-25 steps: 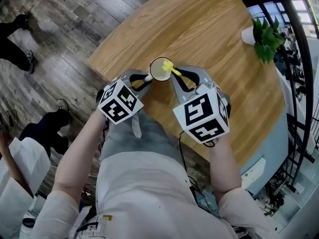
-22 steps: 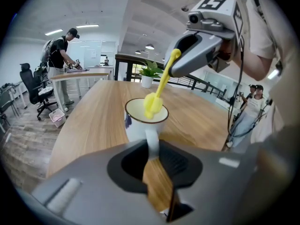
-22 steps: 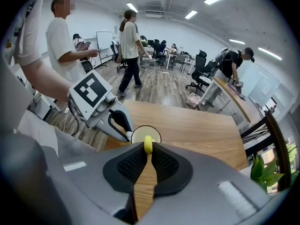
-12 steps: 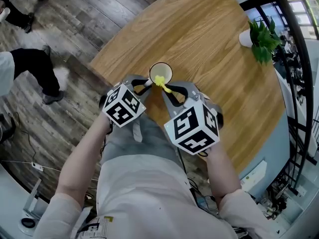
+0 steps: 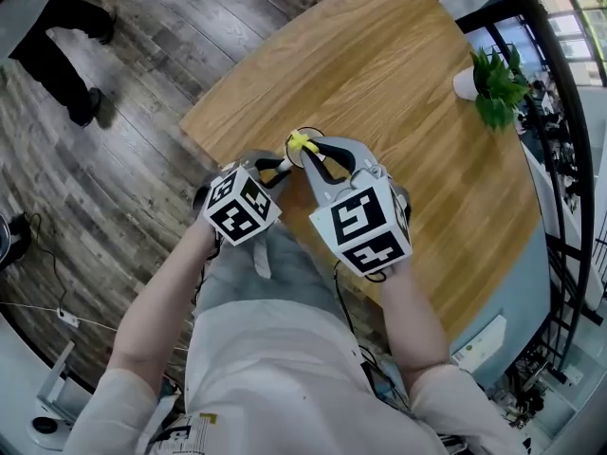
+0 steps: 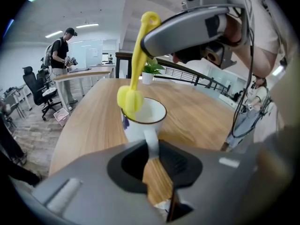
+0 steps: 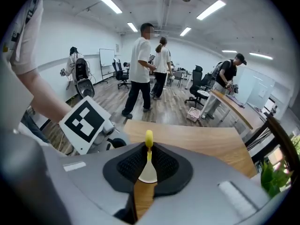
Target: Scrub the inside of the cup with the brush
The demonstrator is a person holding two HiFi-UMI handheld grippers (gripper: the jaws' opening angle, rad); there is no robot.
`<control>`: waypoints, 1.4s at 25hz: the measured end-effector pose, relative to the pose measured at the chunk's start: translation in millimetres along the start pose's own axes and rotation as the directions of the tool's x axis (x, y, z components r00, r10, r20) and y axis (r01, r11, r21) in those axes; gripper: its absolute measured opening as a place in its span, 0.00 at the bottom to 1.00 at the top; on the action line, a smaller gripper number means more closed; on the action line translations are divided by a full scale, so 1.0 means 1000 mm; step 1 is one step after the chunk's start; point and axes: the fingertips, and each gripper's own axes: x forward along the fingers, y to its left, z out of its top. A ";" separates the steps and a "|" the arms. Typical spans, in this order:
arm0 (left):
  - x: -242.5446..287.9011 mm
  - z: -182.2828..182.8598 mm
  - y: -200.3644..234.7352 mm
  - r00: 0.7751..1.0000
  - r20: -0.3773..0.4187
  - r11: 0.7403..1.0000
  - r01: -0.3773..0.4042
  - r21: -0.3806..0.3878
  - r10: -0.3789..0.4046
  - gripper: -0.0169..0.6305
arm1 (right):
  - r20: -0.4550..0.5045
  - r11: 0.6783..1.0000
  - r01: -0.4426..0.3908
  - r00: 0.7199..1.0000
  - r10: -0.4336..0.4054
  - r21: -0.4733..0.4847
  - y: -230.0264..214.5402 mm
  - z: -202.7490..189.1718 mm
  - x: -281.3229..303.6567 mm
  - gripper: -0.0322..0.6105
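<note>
A white cup with a dark rim stands on the round wooden table. My left gripper is shut on the cup's handle. In the head view the cup is mostly hidden under my right gripper. The right gripper is shut on the handle of a yellow brush and holds it nearly upright over the cup. The brush head sits at the cup's rim on its left side, partly inside the mouth.
A small potted plant stands at the table's far right edge, near a dark railing. Several people stand on the wooden floor beyond the table, among desks and office chairs. The table's near edge lies just under my grippers.
My right gripper has swung left over the cup, tipping the brush more upright and covering most of the cup. The left gripper keeps the cup's handle. People on the floor have walked on.
</note>
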 end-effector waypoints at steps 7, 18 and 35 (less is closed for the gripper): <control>-0.004 -0.003 -0.007 1.000 -0.021 0.999 -0.014 -0.045 0.013 0.13 | -0.015 0.995 0.096 0.995 -0.095 0.036 -0.020 -0.024 -0.021 0.11; -0.026 0.009 -0.004 0.996 -0.049 0.988 -0.075 -0.133 0.069 0.21 | 0.067 0.984 0.148 0.986 -0.154 0.096 -0.040 -0.009 -0.078 0.10; -0.217 0.169 0.039 0.857 0.370 0.932 -0.306 -0.193 0.358 0.03 | 0.536 0.938 0.203 0.778 -0.328 0.280 -0.074 0.126 -0.229 0.10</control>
